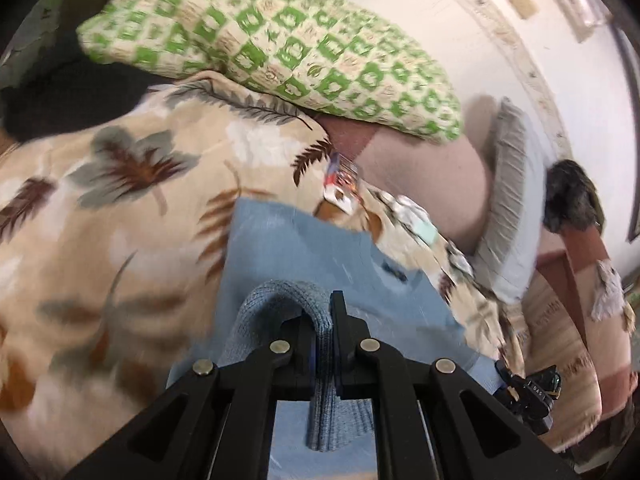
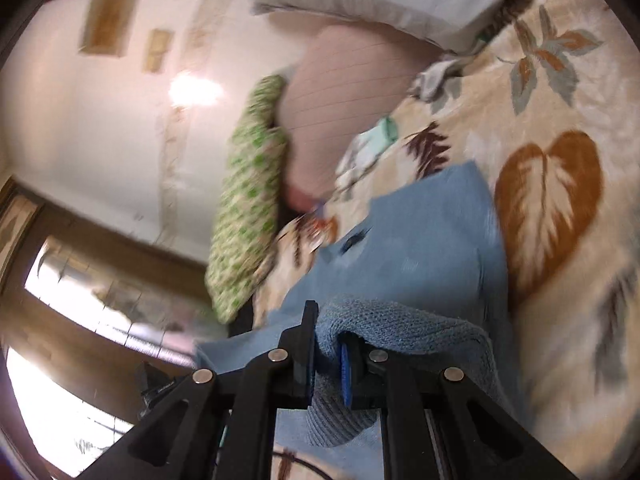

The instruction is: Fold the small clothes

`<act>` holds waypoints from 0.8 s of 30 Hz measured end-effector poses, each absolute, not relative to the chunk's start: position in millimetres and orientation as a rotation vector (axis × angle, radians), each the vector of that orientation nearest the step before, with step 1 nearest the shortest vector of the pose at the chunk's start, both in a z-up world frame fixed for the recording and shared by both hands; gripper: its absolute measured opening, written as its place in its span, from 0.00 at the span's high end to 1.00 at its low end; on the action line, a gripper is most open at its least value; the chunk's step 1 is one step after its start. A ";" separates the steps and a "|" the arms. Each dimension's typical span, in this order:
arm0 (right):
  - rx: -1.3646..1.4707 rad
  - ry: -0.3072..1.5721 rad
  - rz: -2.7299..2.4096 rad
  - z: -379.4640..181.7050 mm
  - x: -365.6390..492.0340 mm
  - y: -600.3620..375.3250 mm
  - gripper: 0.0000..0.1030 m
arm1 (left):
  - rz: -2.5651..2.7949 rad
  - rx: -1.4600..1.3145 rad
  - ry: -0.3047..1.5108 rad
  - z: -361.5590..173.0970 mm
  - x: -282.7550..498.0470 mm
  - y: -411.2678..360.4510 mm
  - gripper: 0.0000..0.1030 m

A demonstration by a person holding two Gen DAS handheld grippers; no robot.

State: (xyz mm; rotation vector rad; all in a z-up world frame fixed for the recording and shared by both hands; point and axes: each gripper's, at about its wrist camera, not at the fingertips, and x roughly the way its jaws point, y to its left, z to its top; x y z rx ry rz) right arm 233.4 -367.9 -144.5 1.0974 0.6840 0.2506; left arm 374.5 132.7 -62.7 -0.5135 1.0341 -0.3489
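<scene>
Left wrist view: left gripper (image 1: 322, 320) pinches ribbed hem of light-blue knit garment (image 1: 304, 248), low centre, over leaf-print blanket (image 1: 120, 208). Right gripper (image 2: 326, 340) clamps hem too. Fold-over step, prob.; next needs laying hem flat w/ edges matched.

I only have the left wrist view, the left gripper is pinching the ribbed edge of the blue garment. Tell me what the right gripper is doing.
Observer: The right gripper is shut on the ribbed hem of the same blue garment.
Operator: What lies on that side of the garment?
Observer: A large brown leaf print on the beige blanket.
Operator: Anything else I can't see?
Observer: A bright window shows low on the left of the right wrist view.
</scene>
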 end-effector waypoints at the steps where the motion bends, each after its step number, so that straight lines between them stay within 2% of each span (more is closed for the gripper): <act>1: 1.137 0.708 0.215 -157.3 253.3 -375.9 0.91 | -0.340 -0.505 1.036 -69.9 391.8 127.2 0.95; 5: 1.297 0.779 0.129 -207.9 305.8 -402.8 0.87 | -0.278 -0.514 1.115 -116.9 447.7 115.0 0.94; 8: 1.445 0.923 0.131 -245.0 329.5 -415.6 0.86 | -0.244 -0.602 1.155 -147.7 453.9 126.0 0.94; 11: 1.573 0.895 0.239 -258.3 323.1 -431.1 0.85 | -0.283 -0.686 1.108 -154.5 441.8 141.2 0.92; 12: 1.587 0.886 0.263 -257.9 316.7 -437.1 0.84 | -0.282 -0.700 1.079 -151.1 436.1 147.0 0.86; 13: 1.596 0.870 0.270 -256.6 308.8 -442.3 0.82 | -0.267 -0.705 1.048 -147.2 430.5 153.1 0.75; 14: 1.605 0.837 0.269 -253.4 297.7 -449.6 0.74 | -0.242 -0.714 1.017 -142.4 425.0 160.7 0.68; 15: 1.624 0.787 0.260 -250.2 282.8 -459.7 0.52 | -0.211 -0.724 0.997 -137.5 419.4 167.3 0.59; 17: 1.653 0.691 0.206 -242.7 252.6 -472.4 0.23 | -0.181 -0.721 0.974 -123.5 400.9 175.8 0.58; 19: 1.621 0.631 0.188 -232.5 234.8 -476.7 0.23 | -0.198 -0.694 0.954 -109.8 383.7 174.4 0.56; 22: 1.515 0.715 0.262 -213.4 241.4 -454.5 0.23 | -0.179 -0.596 0.960 -97.1 343.4 155.3 0.47; 24: 1.435 0.767 0.342 -197.5 259.1 -425.5 0.23 | -0.145 -0.566 0.968 -102.5 317.5 139.4 0.47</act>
